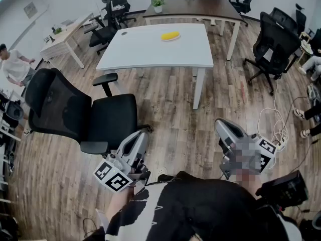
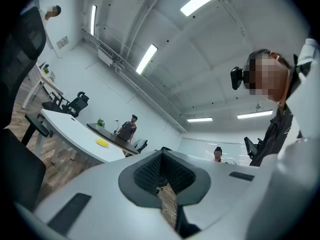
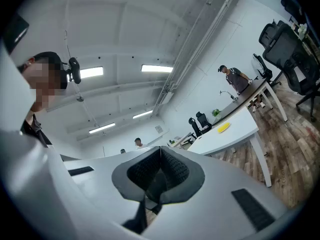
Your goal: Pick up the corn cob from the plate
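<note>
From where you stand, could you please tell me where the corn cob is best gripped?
Probably its middle, jaws across the short width, coming down from above. The corn cob lies flat over on the white table, long axis left to right in the head view; it is too far for finer detail.

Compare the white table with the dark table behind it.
Colour: the white table is pale, the dark table brown. Load: the white table carries the yellow corn cob; the dark table a potted plant. Position: the white table stands nearer than the dark table. Both are rectangular with white legs.
</note>
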The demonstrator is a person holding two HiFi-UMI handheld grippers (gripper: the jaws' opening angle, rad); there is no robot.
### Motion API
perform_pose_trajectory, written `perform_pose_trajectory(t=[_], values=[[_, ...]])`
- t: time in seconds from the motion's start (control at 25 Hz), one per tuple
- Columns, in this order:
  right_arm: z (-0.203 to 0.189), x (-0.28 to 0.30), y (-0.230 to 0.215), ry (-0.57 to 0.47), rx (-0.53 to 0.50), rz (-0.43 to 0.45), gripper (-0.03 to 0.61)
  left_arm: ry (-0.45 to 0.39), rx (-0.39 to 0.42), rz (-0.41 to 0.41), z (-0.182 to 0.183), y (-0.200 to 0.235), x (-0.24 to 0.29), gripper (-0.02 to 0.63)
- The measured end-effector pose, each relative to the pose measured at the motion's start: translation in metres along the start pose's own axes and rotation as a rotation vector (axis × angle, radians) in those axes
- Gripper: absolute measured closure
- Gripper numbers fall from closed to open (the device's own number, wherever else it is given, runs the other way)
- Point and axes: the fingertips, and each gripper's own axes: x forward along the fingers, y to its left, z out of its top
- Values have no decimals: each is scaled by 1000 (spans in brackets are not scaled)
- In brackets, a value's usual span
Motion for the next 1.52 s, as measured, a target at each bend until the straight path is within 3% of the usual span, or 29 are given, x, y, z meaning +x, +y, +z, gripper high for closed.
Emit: perform_pose_trajectory(t=[0.36, 0.72, 1.08, 1.52], values=[[-4, -4, -6, 13, 8, 6, 561, 3, 20, 0, -4, -7, 4, 598], [14, 20, -45, -36, 45, -19, 560, -15, 34, 3, 6, 35, 56, 598], [52, 116, -103, -34, 38, -33, 560, 47, 33, -23, 27, 125, 135, 598], [112, 263, -157, -93, -9, -35, 560, 54, 75, -183, 104, 224, 230, 598]])
